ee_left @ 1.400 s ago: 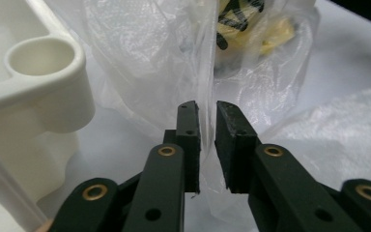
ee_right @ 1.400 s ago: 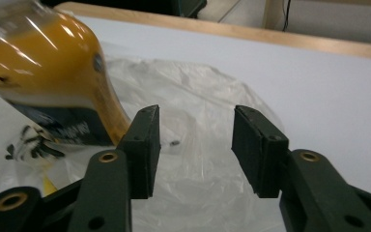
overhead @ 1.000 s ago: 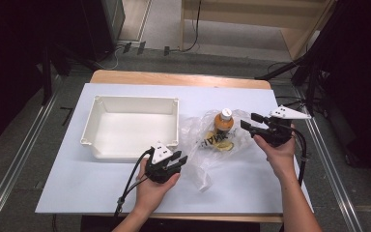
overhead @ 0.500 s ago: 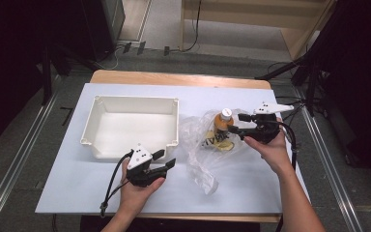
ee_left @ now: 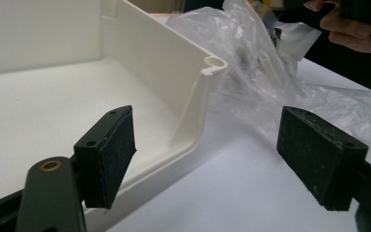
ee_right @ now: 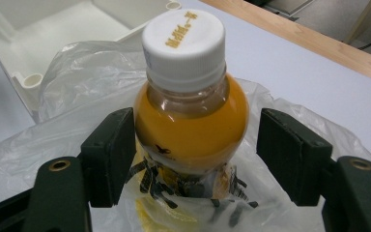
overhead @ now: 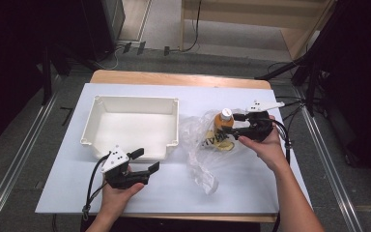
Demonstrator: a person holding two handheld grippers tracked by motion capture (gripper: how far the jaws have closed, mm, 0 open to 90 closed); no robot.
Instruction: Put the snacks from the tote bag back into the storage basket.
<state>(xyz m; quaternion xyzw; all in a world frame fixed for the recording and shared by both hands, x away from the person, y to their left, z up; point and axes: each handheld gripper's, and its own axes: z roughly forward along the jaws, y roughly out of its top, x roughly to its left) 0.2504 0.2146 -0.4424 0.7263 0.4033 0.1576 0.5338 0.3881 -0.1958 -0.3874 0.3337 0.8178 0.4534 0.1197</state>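
Right gripper [ee_right: 195, 159] wide, jaws straddling orange bottle [ee_right: 191, 125] in slippery plastic bag [ee_right: 67, 67]; rigid, weighty, best gripped at shoulder.

Likely a lab: floor rails [overhead: 14, 159], trailing cables [overhead: 193, 29], dark curtains, white-topped table [overhead: 251, 188].

Lower body of the orange-filled plastic bottle with white cap [ee_right: 189, 121] is veiled by the crumpled clear plastic bag [ee_right: 77, 72]; label print unreadable, cap lettering too.
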